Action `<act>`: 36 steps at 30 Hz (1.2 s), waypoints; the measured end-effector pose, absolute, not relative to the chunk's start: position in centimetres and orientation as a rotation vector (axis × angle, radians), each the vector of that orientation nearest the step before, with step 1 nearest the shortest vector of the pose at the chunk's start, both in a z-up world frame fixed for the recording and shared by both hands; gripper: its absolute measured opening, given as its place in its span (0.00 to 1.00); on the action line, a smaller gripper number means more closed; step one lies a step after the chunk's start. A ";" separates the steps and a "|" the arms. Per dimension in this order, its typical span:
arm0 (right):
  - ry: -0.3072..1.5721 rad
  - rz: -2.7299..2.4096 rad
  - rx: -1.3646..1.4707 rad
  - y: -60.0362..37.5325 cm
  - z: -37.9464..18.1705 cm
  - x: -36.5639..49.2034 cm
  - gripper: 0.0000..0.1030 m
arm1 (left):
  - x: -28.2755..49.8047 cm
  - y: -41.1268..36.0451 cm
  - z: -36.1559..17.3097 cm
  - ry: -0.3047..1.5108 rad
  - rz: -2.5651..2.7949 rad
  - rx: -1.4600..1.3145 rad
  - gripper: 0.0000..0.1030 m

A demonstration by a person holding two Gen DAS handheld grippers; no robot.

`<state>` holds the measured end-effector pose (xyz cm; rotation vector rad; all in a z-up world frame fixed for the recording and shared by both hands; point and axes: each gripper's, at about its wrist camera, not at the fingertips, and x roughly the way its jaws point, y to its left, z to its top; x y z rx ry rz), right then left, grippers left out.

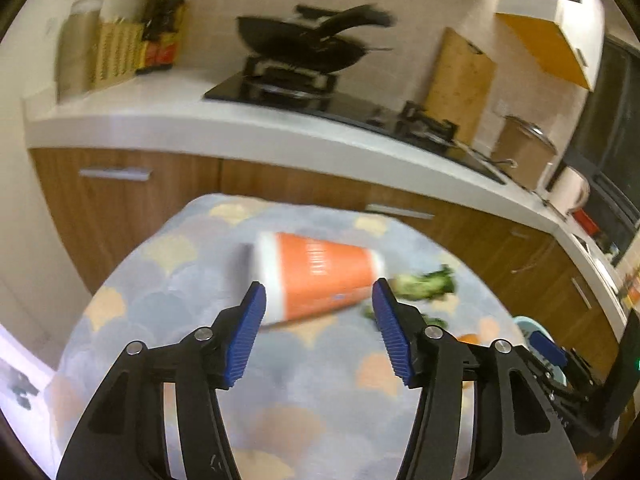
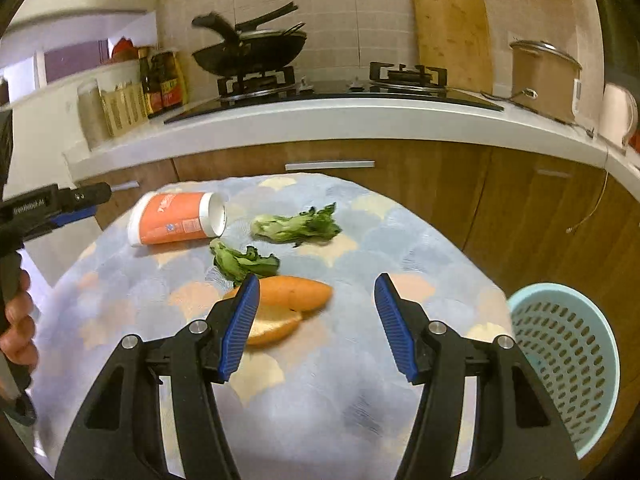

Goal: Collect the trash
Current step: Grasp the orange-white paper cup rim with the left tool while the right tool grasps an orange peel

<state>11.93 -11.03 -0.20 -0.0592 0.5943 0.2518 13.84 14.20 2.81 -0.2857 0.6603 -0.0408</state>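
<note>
The left gripper (image 1: 318, 300) is spread, empty, before an orange jar (image 1: 316, 276) whose label is blurred. The right gripper (image 2: 316, 300) is spread over bread (image 2: 288, 300). White print on the left gripper's side is too small to read.

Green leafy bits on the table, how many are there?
2. One leafy piece lies right of the orange container. The other leafy piece lies nearer, just behind the bread. More could hide behind the right claw.

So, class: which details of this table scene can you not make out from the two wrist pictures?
- Orange container: label print, left wrist view, motion blur.
- Bread: near end, right wrist view, behind a gripper finger.
- Basket: contents, right wrist view, cut by the picture edge.
- Greens: smeared, left wrist view.
</note>
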 end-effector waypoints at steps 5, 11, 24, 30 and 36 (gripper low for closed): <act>0.570 0.221 -0.055 -10.1 -1.3 11.8 0.54 | 17.3 15.1 0.5 0.745 -0.080 -0.248 0.59; 0.556 0.216 -0.006 -11.3 -1.3 11.9 0.54 | 19.9 15.5 -1.1 0.786 -0.132 -0.245 0.57; 0.556 0.222 -0.008 -11.2 -1.4 11.8 0.54 | 18.1 11.3 -1.2 0.813 -0.336 -0.242 0.34; 0.568 0.222 0.011 -11.4 -1.5 12.0 0.54 | 19.6 9.9 -3.1 0.858 -0.280 -0.244 0.34; 0.571 0.237 -0.015 -10.8 -1.6 11.8 0.55 | 19.1 9.8 -3.4 0.832 -0.243 -0.241 0.08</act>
